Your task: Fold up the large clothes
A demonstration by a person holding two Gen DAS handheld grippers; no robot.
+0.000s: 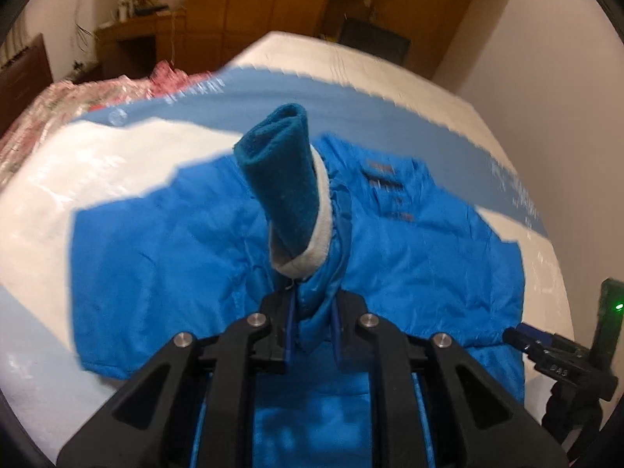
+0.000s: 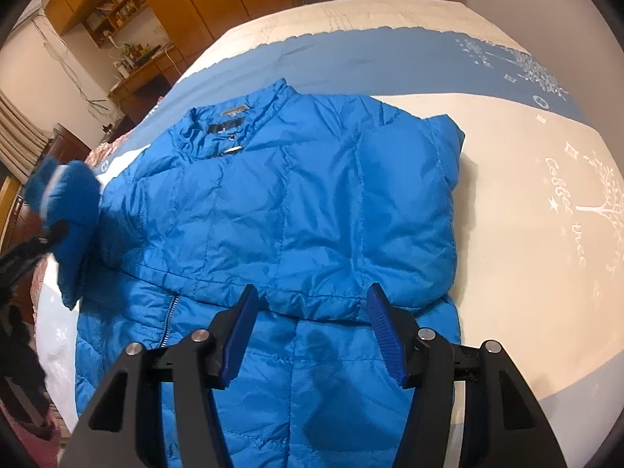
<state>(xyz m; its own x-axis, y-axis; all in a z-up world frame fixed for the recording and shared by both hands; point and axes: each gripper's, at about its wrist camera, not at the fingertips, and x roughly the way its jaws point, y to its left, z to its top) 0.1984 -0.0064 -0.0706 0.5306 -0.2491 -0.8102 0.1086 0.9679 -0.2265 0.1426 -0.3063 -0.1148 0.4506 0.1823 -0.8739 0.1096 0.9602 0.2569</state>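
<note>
left gripper (image 1: pixel 312 312) angled down, jaws pinched on sleeve (image 1: pixel 323 292) between fingertips, right gripper (image 2: pixel 312 304) angled down, jaws apart, empty

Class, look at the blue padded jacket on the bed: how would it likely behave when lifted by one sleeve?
The jacket is probably floppy: the sleeve pinched in the left gripper bends and bunches. Its shiny, wrinkled shell suggests it may slide easily on the bed cover. The puffy quilting hints it is light for its bulk.
</note>
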